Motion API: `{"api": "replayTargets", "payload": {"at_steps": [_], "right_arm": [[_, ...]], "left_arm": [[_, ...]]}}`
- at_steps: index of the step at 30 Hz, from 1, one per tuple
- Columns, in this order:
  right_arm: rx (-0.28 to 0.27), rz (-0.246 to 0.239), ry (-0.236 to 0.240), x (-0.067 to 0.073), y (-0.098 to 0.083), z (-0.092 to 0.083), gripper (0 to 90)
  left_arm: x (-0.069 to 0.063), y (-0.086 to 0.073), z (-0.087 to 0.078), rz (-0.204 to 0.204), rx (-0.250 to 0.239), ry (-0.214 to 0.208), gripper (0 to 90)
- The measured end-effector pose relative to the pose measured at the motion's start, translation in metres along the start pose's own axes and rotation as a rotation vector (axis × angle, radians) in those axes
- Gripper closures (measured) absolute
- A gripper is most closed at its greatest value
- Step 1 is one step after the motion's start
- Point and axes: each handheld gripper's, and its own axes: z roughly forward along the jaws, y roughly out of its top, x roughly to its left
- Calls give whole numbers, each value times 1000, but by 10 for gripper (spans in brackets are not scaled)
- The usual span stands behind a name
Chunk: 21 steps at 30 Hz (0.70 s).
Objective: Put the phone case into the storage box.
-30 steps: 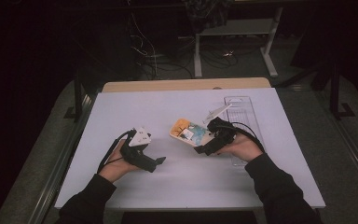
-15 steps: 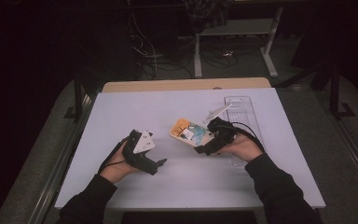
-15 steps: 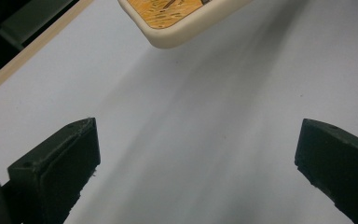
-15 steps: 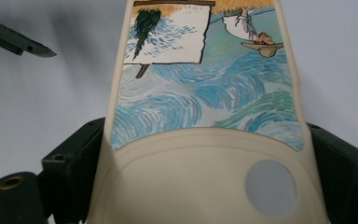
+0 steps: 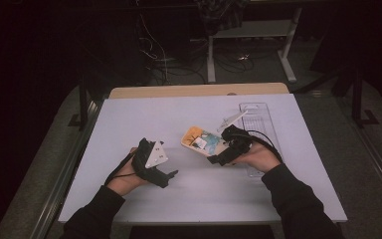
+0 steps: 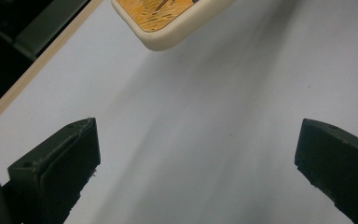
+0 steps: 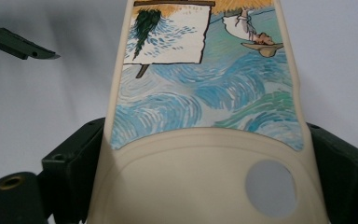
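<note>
Gripping a phone case point(image 7: 205, 116) between both jaws of the right gripper point(image 5: 218, 155), pressing on its two long cream edges near the end with the round hole. Holding the case over the middle of the white worktop point(image 5: 129, 119), printed side up, showing blue swirls, an orange patch and a small framed picture; from the high view point(image 5: 201, 141) tilting away toward the worktop's far left, whether touching the surface or just above it, impossible to tell. Lying behind the right hand point(image 5: 258, 155), a clear plastic tray point(image 5: 258, 112) along the worktop's right part. Hovering well to the left of the case, the left gripper point(image 5: 171, 174) standing released, jaws spread wide over bare worktop, nothing between them. Peeking into the top of the left gripper view, one rounded cream corner of the case point(image 6: 168, 23) with orange print. Wrapping around the grip, the left hand point(image 5: 127, 174) in a dark sleeve.
</note>
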Motion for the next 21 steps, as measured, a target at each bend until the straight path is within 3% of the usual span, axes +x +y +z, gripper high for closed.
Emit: {"api": "replayTargets", "payload": {"at_steps": [7, 11, 15, 21], "right_arm": [[3, 6, 3, 1, 0, 1, 92], [3, 4, 3, 0, 0, 0, 92], [2, 0, 4, 0, 0, 0, 92], [5, -1, 4, 0, 0, 1, 92]], "left_arm": [[-5, 1, 1, 94, 41, 48, 0], [-8, 1, 2, 133, 50, 67, 0], [-11, 1, 4, 144, 34, 83, 1], [-13, 1, 3, 211, 41, 118, 1]]}}
